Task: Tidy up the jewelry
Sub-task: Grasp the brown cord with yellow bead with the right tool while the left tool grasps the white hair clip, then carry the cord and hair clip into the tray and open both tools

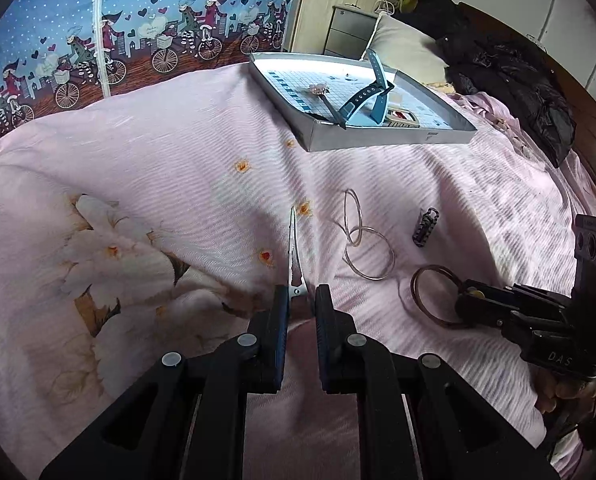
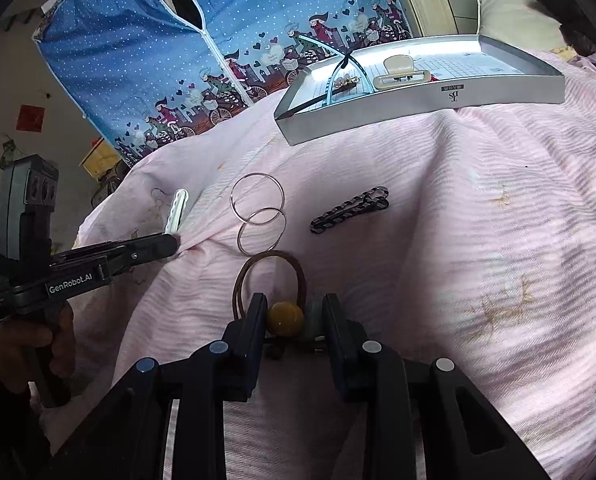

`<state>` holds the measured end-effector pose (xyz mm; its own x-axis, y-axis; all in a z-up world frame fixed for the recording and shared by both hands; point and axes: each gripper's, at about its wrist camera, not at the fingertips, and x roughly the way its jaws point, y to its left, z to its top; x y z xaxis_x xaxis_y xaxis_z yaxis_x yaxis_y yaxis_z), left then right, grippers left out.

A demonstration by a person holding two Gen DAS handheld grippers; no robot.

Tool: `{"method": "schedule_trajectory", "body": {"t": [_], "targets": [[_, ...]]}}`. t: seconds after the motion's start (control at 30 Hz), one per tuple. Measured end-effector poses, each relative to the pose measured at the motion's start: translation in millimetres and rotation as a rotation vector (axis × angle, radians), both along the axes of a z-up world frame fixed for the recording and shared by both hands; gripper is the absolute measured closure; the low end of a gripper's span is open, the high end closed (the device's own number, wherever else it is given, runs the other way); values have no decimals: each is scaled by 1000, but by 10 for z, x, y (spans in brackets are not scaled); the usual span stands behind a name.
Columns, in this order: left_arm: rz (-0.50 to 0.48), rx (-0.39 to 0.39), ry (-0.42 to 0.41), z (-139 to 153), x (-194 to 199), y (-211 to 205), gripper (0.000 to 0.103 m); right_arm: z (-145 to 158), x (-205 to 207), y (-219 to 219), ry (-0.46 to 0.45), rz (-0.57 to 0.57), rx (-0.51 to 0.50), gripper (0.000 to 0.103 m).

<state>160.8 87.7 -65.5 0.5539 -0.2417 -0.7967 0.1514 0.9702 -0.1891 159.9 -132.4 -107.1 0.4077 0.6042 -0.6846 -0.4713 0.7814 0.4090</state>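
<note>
- You work over a bed spread with a pink quilt [image 1: 178, 168] printed with pale flowers and small orange blossoms; it lies in soft folds.
- Behind the bed stands a blue fabric wardrobe [image 2: 138, 60] with a zip and a border of cyclists; a grey drawer unit [image 1: 350, 28] and a dark jacket [image 1: 506, 76] sit at the far end.
- A shallow grey box lid [image 1: 378, 138] rests on the quilt as a tray, holding a blue wristband [image 1: 378, 92], a flowered hairpin [image 1: 326, 98] and a beige claw clip [image 2: 402, 74].
- Your left gripper [image 1: 301, 300] sits narrow around the hinge end of a silver hair clip [image 1: 294, 248]; whether the pads actually press it, you cannot tell from these views.
- Your right gripper [image 2: 294, 312] is parted, its fingers on either side of a brown hair tie [image 2: 270, 280] and its amber bead [image 2: 285, 318], not clamped.
- Between the two grippers and the tray lie two linked silver hoops [image 2: 258, 216] and a black patterned barrette [image 2: 350, 210], well apart from the tray.
</note>
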Motion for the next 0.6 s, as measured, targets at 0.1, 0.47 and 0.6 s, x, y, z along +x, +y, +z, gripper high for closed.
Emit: {"method": "schedule_trajectory", "body": {"t": [0.1,0.47,0.6], "targets": [[-1,-23,9,89,-63,-33,94,-19,-7,-18,1,2,6,76],[-56,-42,2,70,-144,-307,94,64,-138,-205,-35,-50,90,76],[-30,-72,-34,155,-67,-286,94,141,-28,-324,-35,-93,153,76]]}}
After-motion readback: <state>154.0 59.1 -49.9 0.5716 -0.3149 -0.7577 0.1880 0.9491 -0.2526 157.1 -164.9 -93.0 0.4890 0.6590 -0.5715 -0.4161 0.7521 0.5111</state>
